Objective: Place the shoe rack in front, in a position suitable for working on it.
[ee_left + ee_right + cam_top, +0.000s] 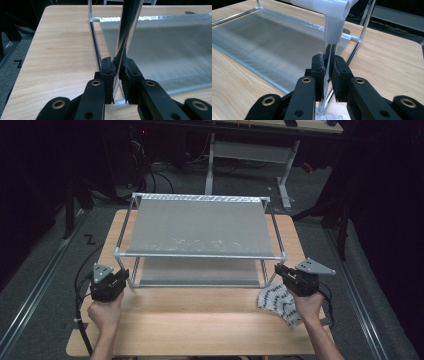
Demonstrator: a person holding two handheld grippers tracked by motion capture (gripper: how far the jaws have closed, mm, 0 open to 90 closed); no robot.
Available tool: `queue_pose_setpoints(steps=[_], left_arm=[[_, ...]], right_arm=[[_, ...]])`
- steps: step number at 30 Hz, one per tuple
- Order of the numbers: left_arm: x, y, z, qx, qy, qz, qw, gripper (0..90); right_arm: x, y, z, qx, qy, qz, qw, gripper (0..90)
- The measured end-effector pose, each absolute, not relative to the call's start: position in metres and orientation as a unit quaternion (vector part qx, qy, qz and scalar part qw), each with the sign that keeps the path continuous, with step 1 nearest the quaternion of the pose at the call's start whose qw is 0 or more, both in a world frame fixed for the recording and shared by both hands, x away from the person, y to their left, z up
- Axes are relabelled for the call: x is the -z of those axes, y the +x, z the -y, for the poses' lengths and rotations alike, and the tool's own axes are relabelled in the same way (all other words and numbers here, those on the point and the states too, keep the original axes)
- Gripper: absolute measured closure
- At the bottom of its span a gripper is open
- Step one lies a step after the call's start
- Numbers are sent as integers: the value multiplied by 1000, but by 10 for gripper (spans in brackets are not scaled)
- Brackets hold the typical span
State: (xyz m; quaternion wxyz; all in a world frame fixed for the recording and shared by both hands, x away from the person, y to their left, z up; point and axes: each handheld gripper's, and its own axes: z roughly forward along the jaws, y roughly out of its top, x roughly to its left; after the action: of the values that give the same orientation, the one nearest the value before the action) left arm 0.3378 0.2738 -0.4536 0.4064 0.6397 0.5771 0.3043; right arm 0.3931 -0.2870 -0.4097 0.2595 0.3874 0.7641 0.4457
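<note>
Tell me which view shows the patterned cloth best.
The high view: the cloth lies whole on the table by the right tongs, its zigzag pattern plain. The right gripper view catches a white scrap of it at the bottom edge.

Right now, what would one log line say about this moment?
left gripper: shut on rack's front left post | right gripper: shut on front right post | patterned cloth: on table

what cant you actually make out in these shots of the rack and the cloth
- Cloth, high view: partly under the right hand, so its full shape is hidden.
- Rack lower shelf, high view: mostly covered by the upper shelf.
- Rack's front-left post, left gripper view: top cut off by the frame edge; left gripper jaws cover its lower part.
- Floor beyond the table, high view: too dark.
</note>
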Motion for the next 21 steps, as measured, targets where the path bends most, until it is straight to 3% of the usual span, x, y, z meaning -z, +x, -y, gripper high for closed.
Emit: queue_pose_setpoints(steps=[12,21], left_arm=[[454,329,-280,-307,634,-583,405,798],[451,348,-279,-306,638,-587,394,800]], right_arm=[[411,378,283,-453,372,-769,255,811],[411,378,282,-454,372,-768,256,811]])
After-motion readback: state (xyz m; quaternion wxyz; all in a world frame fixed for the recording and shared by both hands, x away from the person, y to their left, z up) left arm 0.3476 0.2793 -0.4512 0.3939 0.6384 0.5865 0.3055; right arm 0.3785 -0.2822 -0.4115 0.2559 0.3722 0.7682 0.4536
